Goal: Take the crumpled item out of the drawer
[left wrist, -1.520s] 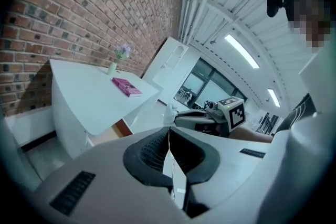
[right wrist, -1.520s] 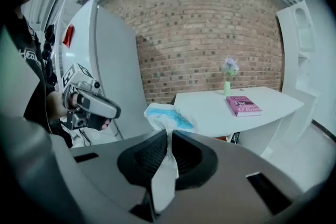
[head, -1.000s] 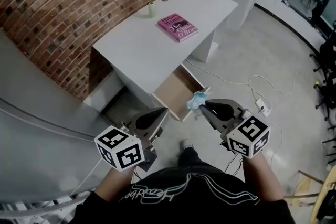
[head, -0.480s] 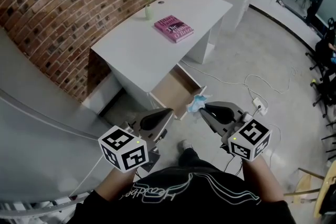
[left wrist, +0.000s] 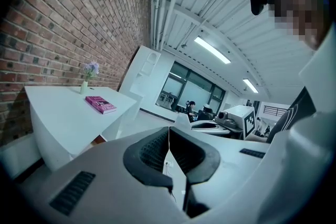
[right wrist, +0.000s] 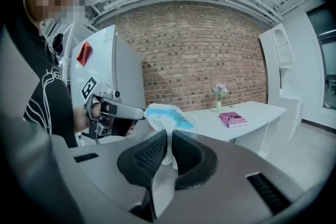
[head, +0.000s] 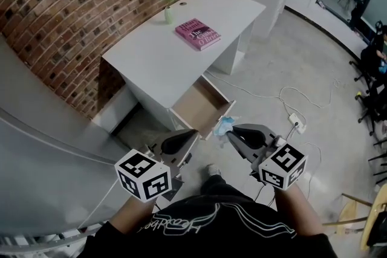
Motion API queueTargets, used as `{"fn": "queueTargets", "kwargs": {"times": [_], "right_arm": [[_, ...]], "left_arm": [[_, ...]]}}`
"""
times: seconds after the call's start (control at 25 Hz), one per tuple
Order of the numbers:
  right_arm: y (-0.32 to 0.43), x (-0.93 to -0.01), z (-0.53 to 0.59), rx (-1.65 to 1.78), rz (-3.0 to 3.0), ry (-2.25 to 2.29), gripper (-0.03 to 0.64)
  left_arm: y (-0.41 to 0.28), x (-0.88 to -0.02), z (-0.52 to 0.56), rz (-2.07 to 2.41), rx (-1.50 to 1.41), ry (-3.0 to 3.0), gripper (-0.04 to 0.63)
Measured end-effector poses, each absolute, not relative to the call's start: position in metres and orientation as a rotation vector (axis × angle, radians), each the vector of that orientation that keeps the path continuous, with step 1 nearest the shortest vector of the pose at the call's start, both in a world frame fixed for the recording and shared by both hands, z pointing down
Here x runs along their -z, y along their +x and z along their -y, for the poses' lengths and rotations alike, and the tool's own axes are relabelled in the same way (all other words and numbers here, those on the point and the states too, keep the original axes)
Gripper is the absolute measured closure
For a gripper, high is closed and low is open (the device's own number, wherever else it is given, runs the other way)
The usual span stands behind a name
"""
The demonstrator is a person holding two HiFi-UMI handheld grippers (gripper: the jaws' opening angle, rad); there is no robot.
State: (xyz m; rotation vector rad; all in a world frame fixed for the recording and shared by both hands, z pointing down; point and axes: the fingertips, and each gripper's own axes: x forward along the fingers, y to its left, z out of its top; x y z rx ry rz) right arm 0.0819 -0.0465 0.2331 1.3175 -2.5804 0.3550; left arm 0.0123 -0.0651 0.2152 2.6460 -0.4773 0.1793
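A crumpled white and blue item (head: 224,126) (right wrist: 167,117) hangs from the tips of my right gripper (head: 232,131) (right wrist: 169,135), which is shut on it, just in front of the drawer's front edge. The wooden drawer (head: 199,106) stands pulled out from under the white desk (head: 157,51) and looks empty inside. My left gripper (head: 192,133) (left wrist: 168,131) is shut with nothing in it, held low at the left of the right one, near the drawer's near corner.
On the desk lie a pink book (head: 198,33) (right wrist: 233,119) and a small vase of purple flowers (head: 167,0). A brick wall (head: 72,3) runs behind the desk. A white cable with a power strip (head: 296,122) lies on the concrete floor at the right. A person's shoe (head: 211,170) shows below.
Both grippers have drawn back a little from the drawer, the right one carrying the crumpled item lower and further from the drawer's edge.
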Motion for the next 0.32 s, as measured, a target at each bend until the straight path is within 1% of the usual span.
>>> {"fn": "queueTargets", "kwargs": {"times": [0.32], "right_arm": [[0.080, -0.248, 0.048, -0.392, 2.575, 1.336, 0.558]], "left_arm": [[0.008, -0.230, 0.072, 0.499, -0.190, 2.629, 0.572]]}}
